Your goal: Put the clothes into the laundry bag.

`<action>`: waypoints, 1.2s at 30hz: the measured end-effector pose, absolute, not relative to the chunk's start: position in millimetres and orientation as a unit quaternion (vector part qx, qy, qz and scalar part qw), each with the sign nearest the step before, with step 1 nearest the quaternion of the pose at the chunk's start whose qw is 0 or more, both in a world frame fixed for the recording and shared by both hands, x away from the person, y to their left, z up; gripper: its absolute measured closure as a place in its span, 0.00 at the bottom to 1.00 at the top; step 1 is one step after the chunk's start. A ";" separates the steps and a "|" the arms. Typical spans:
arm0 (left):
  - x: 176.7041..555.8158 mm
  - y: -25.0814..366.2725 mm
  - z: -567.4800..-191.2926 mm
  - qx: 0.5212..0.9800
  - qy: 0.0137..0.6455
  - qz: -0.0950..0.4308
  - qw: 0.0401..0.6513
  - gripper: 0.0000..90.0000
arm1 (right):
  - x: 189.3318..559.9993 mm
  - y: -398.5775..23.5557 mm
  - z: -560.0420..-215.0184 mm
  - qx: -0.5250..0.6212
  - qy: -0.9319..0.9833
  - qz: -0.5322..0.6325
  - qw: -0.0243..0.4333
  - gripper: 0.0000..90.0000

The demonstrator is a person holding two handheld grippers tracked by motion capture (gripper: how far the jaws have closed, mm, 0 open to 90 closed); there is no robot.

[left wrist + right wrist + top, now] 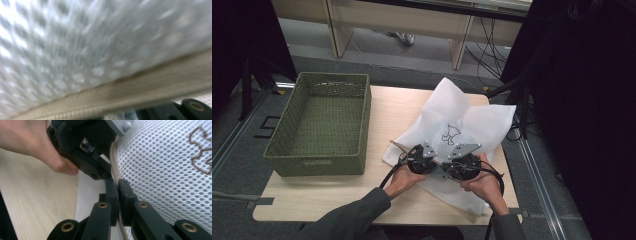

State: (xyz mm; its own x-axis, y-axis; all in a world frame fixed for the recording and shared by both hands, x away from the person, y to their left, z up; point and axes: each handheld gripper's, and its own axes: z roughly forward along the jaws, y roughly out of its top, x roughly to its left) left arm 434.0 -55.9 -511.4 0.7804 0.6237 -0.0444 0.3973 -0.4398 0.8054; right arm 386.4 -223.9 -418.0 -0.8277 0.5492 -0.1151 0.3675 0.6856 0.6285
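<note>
Right gripper [117, 185] clamped on the beige zipper edge [113, 155] of the white mesh bag [160, 170] — left gripper [421, 159] beside it, grip indiscernible.

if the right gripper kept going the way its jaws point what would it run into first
Most likely the left gripper, right ahead of the right gripper, whose jaws are pinched on the beige zipper edge of the white mesh bag.

white mesh fabric [75, 50] blurred | beige zipper [130, 86] crossing diagonally below
</note>
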 end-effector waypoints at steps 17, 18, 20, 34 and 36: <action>408.1 -16.6 -506.1 0.885 0.248 0.112 0.378 0.35 | 389.5 -223.8 -431.4 0.266 0.906 0.303 0.131 0.97; 408.8 -19.9 -508.6 0.887 0.239 0.122 0.376 0.44 | 390.8 -223.8 -431.9 0.259 0.907 0.305 0.130 0.97; 411.4 -27.2 -509.2 0.890 0.220 0.137 0.375 0.66 | 390.9 -223.9 -431.6 0.257 0.907 0.306 0.130 0.97; 436.7 -61.6 -512.7 0.835 0.293 0.190 0.425 0.87 | 389.8 -225.4 -437.1 0.265 0.911 0.292 0.117 0.98; 435.7 -53.5 -510.4 0.850 0.282 0.176 0.408 0.83 | 389.4 -224.5 -440.2 0.273 0.910 0.294 0.108 0.98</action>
State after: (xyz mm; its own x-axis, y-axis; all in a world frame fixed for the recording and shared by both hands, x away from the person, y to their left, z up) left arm 435.7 -53.5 -510.4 0.7793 0.6227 0.0703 0.3350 -0.5087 0.7931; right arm 389.4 -224.5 -440.2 -0.8272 0.5608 -0.0361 0.4339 0.6782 0.5931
